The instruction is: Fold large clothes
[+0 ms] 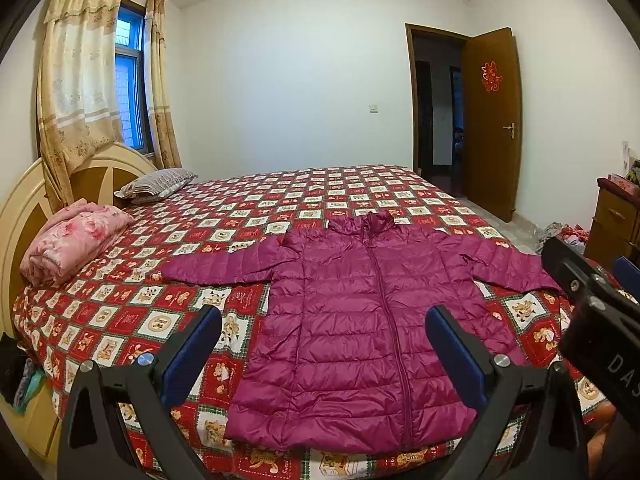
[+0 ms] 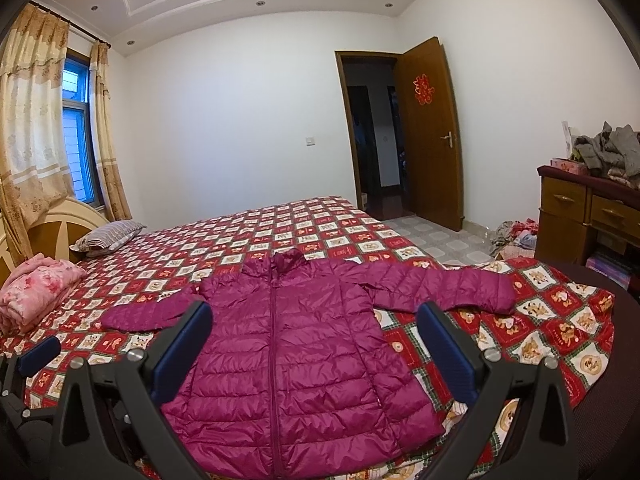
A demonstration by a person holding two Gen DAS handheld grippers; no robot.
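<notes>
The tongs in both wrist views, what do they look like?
Both match: the left tongs and right tongs have black angular arms, each tipped with a flat blue pad and a round silver bolt at the pivot. The right unit's black body shows white lettering, partly cut off.

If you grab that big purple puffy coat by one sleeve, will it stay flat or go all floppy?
Probably floppy: the purple jacket lies limp and flat on the bed, sleeves spread. Its puffy quilting suggests it is light for its size. The shiny fabric may slip between the open left gripper or right gripper.
</notes>
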